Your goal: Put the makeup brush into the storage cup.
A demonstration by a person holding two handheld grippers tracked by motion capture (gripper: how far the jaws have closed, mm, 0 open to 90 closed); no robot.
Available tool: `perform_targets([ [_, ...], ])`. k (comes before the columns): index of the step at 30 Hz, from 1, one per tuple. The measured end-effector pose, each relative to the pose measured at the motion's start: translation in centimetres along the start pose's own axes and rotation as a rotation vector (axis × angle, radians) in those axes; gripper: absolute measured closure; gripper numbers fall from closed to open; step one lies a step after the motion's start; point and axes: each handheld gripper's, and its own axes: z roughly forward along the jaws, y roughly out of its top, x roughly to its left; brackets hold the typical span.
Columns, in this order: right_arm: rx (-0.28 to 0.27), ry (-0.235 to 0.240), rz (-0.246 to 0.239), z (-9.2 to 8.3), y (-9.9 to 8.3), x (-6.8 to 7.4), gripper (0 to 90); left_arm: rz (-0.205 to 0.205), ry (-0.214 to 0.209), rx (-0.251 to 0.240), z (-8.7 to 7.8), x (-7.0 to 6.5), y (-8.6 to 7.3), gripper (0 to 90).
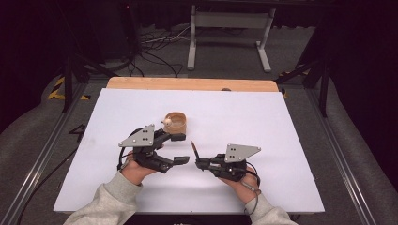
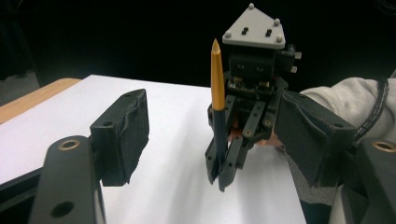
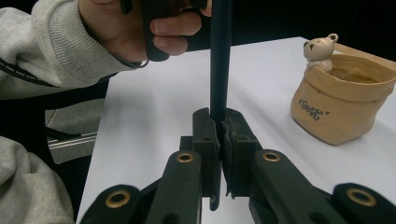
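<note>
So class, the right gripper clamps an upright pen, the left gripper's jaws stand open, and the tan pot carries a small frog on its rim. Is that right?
Not quite. The figure on the tan pot is a small bear, not a frog, as the right gripper view shows. The right gripper does clamp the upright pen, and the left gripper is open.

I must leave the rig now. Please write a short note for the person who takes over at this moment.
Right gripper: shut on the pen, held upright, gold tip up.
Left gripper: jaws open, nothing between them, facing the pen.
Tan pot with the small bear on its rim: standing on the white table, beyond the left gripper.
Done: pen picked up.
Left: probably hand the pen over or put it in the pot.
</note>
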Motion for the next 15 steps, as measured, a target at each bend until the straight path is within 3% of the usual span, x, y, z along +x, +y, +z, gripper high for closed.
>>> perform_targets([
  [5,-0.042,0.015,0.012,0.04,-0.03,0.05,84.9,0.004,-0.006,-0.002,0.53,-0.07,0.06,27.2],
  [15,-0.059,0.021,0.005,0.72,-0.02,0.37,84.9,0.007,-0.010,-0.004,0.68,-0.05,0.35,27.1],
])
